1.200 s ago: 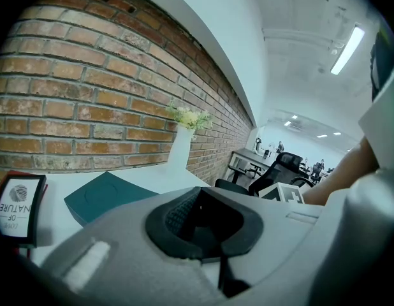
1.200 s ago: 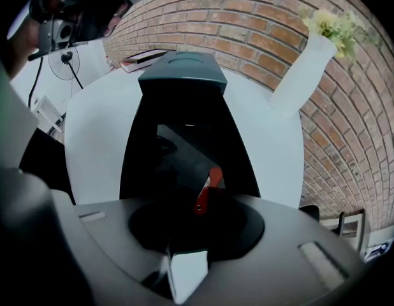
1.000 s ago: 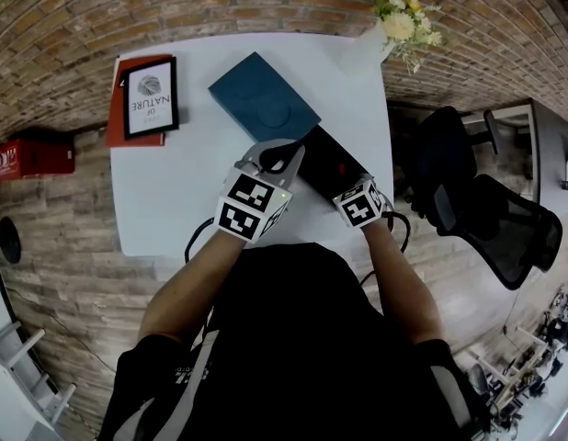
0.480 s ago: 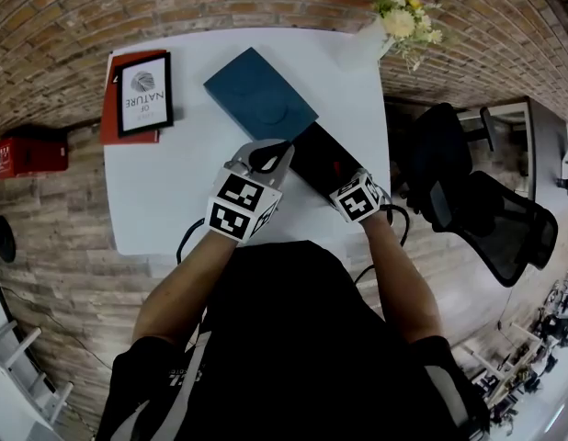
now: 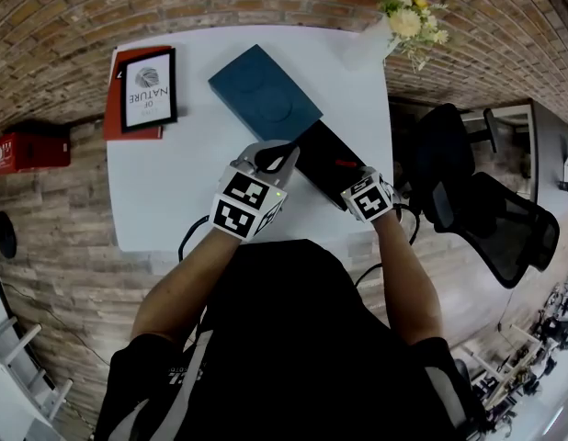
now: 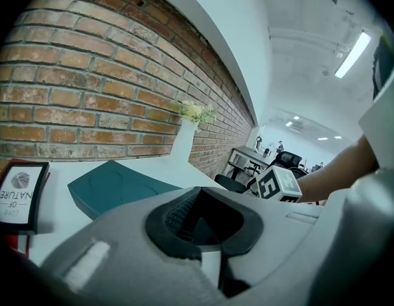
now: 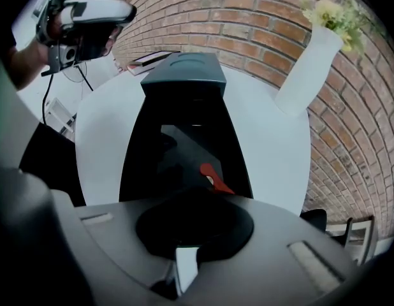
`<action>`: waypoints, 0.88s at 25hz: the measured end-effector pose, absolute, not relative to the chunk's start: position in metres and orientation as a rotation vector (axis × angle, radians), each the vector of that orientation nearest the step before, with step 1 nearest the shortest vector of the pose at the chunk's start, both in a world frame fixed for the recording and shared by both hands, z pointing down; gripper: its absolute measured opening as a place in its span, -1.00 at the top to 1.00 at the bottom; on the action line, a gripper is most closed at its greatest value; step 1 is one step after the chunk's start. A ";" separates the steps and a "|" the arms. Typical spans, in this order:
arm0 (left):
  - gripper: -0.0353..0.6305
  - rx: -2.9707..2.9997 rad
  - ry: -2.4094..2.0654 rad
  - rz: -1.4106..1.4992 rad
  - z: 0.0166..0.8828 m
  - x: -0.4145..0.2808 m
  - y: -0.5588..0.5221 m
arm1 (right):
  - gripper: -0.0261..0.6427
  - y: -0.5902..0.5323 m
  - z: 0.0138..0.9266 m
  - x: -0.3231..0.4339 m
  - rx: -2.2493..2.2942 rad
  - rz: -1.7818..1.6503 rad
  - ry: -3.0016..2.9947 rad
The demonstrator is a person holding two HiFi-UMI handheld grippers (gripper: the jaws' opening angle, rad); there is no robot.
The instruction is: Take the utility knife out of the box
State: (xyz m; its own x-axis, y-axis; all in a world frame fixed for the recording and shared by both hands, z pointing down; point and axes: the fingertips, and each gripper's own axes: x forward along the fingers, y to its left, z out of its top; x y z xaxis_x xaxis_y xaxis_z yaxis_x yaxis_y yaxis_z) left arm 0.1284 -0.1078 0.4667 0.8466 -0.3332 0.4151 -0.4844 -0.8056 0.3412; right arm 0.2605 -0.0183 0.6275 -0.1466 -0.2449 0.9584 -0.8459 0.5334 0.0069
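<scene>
The right claw (image 7: 196,204) has just been closed and is pressed together at the utility knife (image 7: 213,177), which lies inside the black box (image 7: 130,152). No grip is confirmed. The left claw (image 6: 200,220) is pressed together, empty.

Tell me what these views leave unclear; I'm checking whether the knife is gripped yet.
Utility knife: only a red part shows in the right gripper view; the rest is lost in the black box's dark interior.
Grip: the right gripper has just closed, but its own housing hides the pads, and its marker cube covers them in the head view.
Red book: cover hidden under the framed print, head view.
</scene>
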 end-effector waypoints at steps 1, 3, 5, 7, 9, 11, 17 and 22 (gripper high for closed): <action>0.87 2.582 -0.603 0.471 0.467 0.128 -0.107 | 0.92 -0.018 0.628 0.260 0.930 0.680 -1.678; 0.87 2.584 -0.598 0.473 0.466 0.129 -0.105 | 0.92 -0.018 0.627 0.259 0.937 0.668 -1.680; 0.87 2.587 -0.593 0.476 0.465 0.130 -0.103 | 0.92 -0.018 0.627 0.260 0.935 0.634 -1.682; 0.87 2.588 -0.592 0.480 0.465 0.131 -0.102 | 0.89 -0.017 0.628 0.263 0.920 0.584 -1.675; 0.87 2.585 -0.595 0.485 0.466 0.129 -0.102 | 0.74 -0.018 0.631 0.265 0.899 0.549 -1.663; 0.87 2.581 -0.601 0.488 0.467 0.126 -0.101 | 0.59 -0.018 0.635 0.265 0.869 0.527 -1.656; 0.87 2.567 -0.615 0.500 0.470 0.118 -0.099 | 0.38 -0.020 0.637 0.266 0.763 0.469 -1.641; 0.87 2.553 -0.633 0.498 0.472 0.110 -0.098 | 0.39 -0.026 0.630 0.263 0.745 0.406 -1.650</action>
